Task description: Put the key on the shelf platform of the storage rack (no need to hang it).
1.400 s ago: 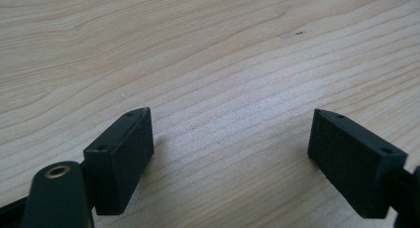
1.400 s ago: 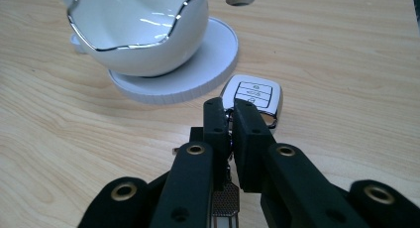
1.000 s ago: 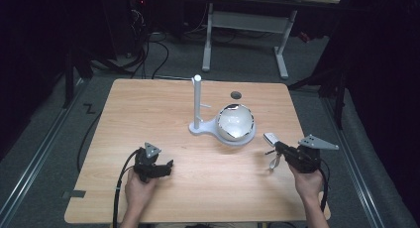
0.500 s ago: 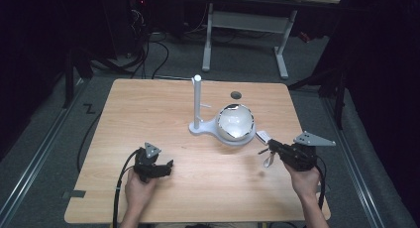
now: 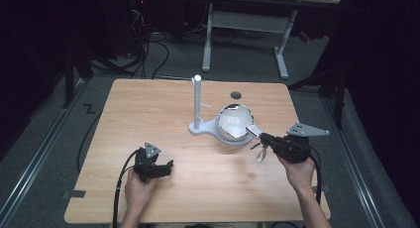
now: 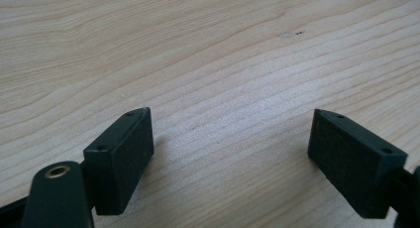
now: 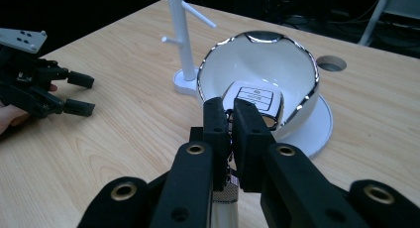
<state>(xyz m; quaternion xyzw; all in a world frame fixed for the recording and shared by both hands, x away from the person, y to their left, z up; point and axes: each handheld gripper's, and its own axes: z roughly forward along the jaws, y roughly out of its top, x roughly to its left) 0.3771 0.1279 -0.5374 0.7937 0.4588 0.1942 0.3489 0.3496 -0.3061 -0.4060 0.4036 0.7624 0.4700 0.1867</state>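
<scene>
A white bowl with a chrome rim (image 5: 233, 120) (image 7: 277, 59) sits on a white base joined to a white peg stand (image 5: 197, 101) (image 7: 179, 34) at mid-table. My right gripper (image 5: 257, 135) (image 7: 232, 109) is shut on a watch (image 5: 251, 131) (image 7: 255, 98). The watch's white rectangular face hangs over the bowl's near rim. Its metal mesh band (image 5: 261, 153) dangles below the jaws. My left gripper (image 5: 166, 167) (image 6: 233, 153) rests on the wooden table (image 5: 148, 114) at the front left, open, with only bare wood between its pads. It appears far off in the right gripper view as well (image 7: 79, 94).
A round cable hole (image 5: 236, 95) (image 7: 331, 64) lies in the tabletop behind the bowl. Cables trail from both grippers over the front edge. A desk frame (image 5: 247, 25) and floor cables stand beyond the table's far edge.
My right gripper has risen and moved left toward the bowl, carrying the watch up to the rim. The left gripper has stayed still.
</scene>
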